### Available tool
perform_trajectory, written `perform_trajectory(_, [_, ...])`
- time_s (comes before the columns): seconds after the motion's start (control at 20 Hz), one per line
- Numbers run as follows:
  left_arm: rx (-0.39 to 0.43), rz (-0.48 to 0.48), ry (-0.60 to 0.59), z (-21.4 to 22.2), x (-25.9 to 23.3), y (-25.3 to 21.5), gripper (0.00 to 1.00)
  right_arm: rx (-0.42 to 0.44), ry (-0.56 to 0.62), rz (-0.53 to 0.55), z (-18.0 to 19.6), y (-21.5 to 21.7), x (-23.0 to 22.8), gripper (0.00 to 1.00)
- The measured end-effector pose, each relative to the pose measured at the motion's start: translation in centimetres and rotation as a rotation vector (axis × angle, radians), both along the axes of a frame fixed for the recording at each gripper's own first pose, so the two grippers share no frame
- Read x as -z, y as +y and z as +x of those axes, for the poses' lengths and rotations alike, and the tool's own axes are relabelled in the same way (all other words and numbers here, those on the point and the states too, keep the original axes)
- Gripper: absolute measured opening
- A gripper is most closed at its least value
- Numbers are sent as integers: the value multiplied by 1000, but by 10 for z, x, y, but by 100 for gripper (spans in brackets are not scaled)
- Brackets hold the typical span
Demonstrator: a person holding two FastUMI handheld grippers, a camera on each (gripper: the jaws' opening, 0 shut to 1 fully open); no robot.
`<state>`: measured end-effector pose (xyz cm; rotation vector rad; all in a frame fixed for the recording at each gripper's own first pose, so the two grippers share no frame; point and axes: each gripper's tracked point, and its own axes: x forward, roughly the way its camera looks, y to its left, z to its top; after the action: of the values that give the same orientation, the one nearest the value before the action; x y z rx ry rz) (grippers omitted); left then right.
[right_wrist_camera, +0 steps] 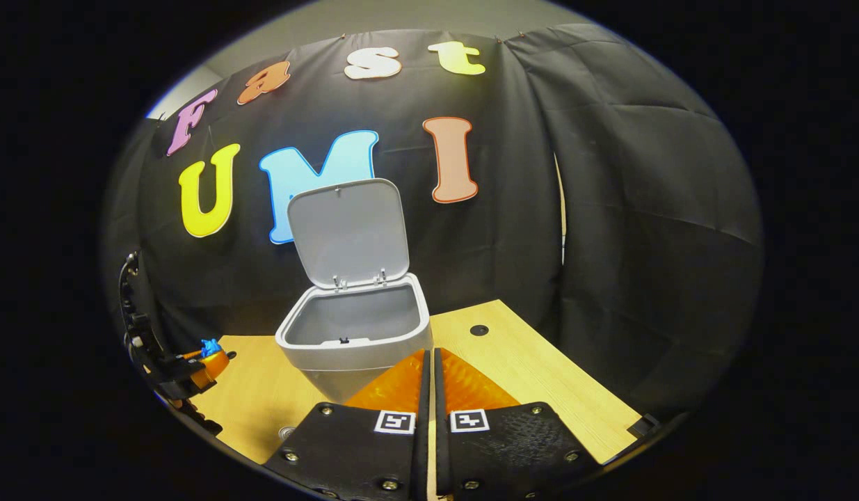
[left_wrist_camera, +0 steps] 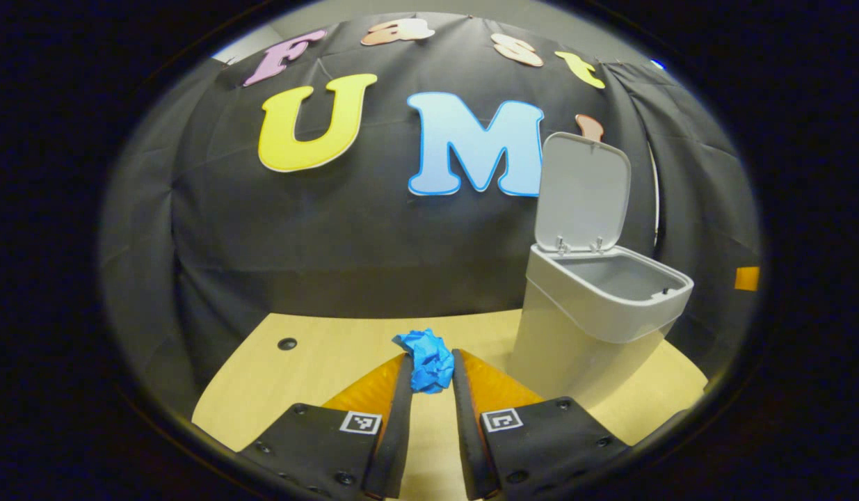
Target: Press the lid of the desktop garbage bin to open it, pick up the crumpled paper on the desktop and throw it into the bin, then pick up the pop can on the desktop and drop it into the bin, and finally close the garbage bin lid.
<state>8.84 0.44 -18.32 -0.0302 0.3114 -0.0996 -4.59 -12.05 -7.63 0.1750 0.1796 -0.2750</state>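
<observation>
- In the left gripper view, my left hand-held gripper [left_wrist_camera: 431, 372] sits at bottom centre with its two fingers narrowed onto the blue crumpled paper [left_wrist_camera: 425, 358]. Both fingers look to touch the wad's sides, so I judge it gripped.
- I cannot tell from this view whether the paper rests on the worktop [left_wrist_camera: 318, 355] or is already lifted just clear of it.
- The bin [left_wrist_camera: 596, 313] stands right of centre in that view, with its lid [left_wrist_camera: 583, 191] tipped up and back on its hinges. The opening step looks finished, and the mouth faces up, ready to take a drop.
- I would grip the paper at the fingertips like this so it falls free once the fingers part above the bin.
- In the right gripper view, my right hand-held gripper [right_wrist_camera: 430, 369] sits at bottom centre with its fingers drawn nearly together and nothing between them. It points at the bin [right_wrist_camera: 356, 334], close in front of it, which I read as standing by.
- At the lower left of that view I see the left hand-held gripper [right_wrist_camera: 210, 358] low over the worktop [right_wrist_camera: 533, 362], with a bit of blue paper [right_wrist_camera: 209, 346] at its tip.
- I see no pop can from here, so I cannot place it.
- I can read no brand or label on the bin or paper. The fingers carry small square black-and-white markers, which are patterns and not text.
</observation>
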Motion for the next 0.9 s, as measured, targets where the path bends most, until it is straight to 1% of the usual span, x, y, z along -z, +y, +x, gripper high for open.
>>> perform_trajectory(0.05, [17,2,-11,5,-6,-8,36,5,3,3,-2,-3,2,4])
perform_trajectory(0.3, [114,16,-69,28,-39,-61,41,56,20,28,-16,-21,15,5])
perform_trajectory(0.4, [145,11,-91,35,-52,-79,41,77,28,34,-21,-29,19,4])
perform_trajectory(0.5, [168,17,-109,39,-61,-91,36,101,31,37,-27,-37,22,4])
perform_trajectory(0.55, [181,20,-116,41,-63,-98,40,110,34,40,-31,-41,24,4])
perform_trajectory(0.6, [198,22,-126,43,-68,-107,38,125,37,44,-34,-46,26,4])
perform_trajectory(0.65, [217,22,-135,44,-72,-118,40,137,39,48,-38,-50,27,4])
perform_trajectory(0.9, [271,29,-151,48,-78,-149,41,173,44,62,-50,-59,31,4])
